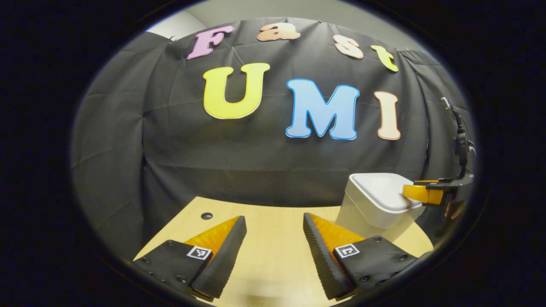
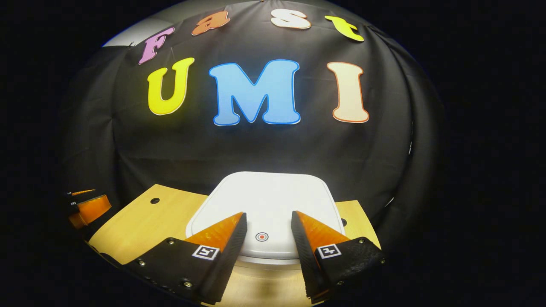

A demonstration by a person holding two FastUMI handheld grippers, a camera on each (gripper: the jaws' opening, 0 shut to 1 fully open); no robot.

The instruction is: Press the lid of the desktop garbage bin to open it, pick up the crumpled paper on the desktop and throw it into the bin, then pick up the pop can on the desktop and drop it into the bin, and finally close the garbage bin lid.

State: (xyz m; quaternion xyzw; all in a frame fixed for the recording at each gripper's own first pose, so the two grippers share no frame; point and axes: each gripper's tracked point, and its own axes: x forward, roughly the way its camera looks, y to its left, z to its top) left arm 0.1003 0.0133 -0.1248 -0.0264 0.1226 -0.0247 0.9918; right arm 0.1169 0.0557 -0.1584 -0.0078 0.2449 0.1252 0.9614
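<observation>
The wooden table carries the white bin, lid down, at its right. The right gripper hovers over the lid, fingers parted and empty. The left gripper hangs wide apart, holding nothing.

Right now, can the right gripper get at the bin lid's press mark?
Probably yes. The right gripper is open just over the closed bin lid, the round press mark between its fingers with nothing covering it. The left gripper sits apart over the table.
</observation>
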